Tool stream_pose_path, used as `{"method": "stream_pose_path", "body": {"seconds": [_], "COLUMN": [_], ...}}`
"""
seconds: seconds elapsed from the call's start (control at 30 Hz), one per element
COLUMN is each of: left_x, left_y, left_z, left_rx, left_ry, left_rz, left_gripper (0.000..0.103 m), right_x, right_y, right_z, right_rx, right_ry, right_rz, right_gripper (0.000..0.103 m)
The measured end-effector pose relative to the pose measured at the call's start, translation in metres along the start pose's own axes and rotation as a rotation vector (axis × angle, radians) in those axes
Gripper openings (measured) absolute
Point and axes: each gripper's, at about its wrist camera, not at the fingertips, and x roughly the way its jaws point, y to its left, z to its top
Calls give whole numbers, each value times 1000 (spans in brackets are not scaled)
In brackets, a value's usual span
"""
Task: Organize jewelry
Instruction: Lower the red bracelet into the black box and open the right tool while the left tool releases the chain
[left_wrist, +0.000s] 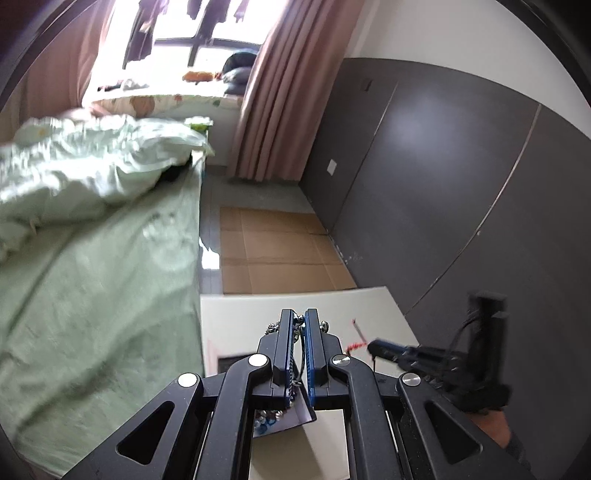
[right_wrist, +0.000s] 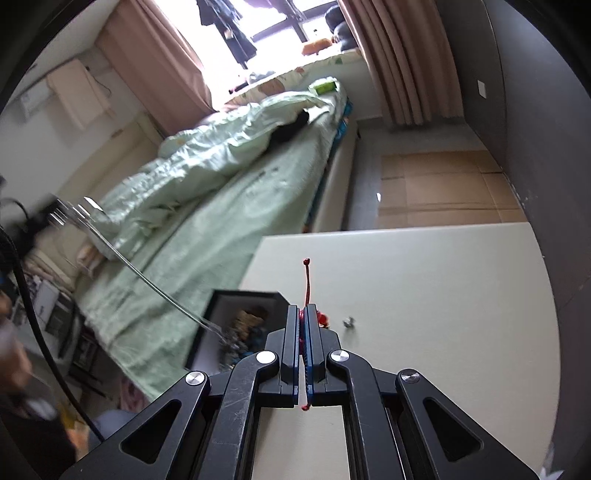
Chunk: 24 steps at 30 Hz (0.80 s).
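My left gripper (left_wrist: 299, 314) is shut on a silver chain bracelet (left_wrist: 272, 328) with blue beads hanging below (left_wrist: 264, 419), held above the white table (left_wrist: 236, 317). My right gripper (right_wrist: 303, 308) is shut on a red cord bracelet (right_wrist: 306, 280) whose end sticks out ahead over the table (right_wrist: 424, 295). The right gripper also shows in the left wrist view (left_wrist: 384, 349) with the red cord (left_wrist: 356, 343). A black jewelry tray (right_wrist: 236, 317) holding several pieces lies at the table's left edge. A small silver piece (right_wrist: 348, 322) lies on the table.
A bed with green bedding (right_wrist: 207, 206) runs along the table's left side. A dark grey wardrobe wall (left_wrist: 461, 184) stands to the right. Cardboard sheets (left_wrist: 277, 251) cover the floor beyond the table. A clear thin rod (right_wrist: 147, 280) reaches toward the tray.
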Motion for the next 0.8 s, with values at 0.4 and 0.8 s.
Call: {"method": "stream_pose_path", "body": {"seconds": [0.4, 0.8], "left_x": [66, 40], "left_y": [43, 85], "left_z": [-52, -57], "left_rx": [-94, -247], "left_ry": [112, 12], "left_rz": [-11, -3], "left_gripper": [15, 73], "right_x": [17, 66], "right_y": [30, 59], "right_z": [3, 2], "right_rx": [-10, -34], "right_ry": [-38, 64], "right_rz": [95, 188], "right_gripper": [4, 5]}}
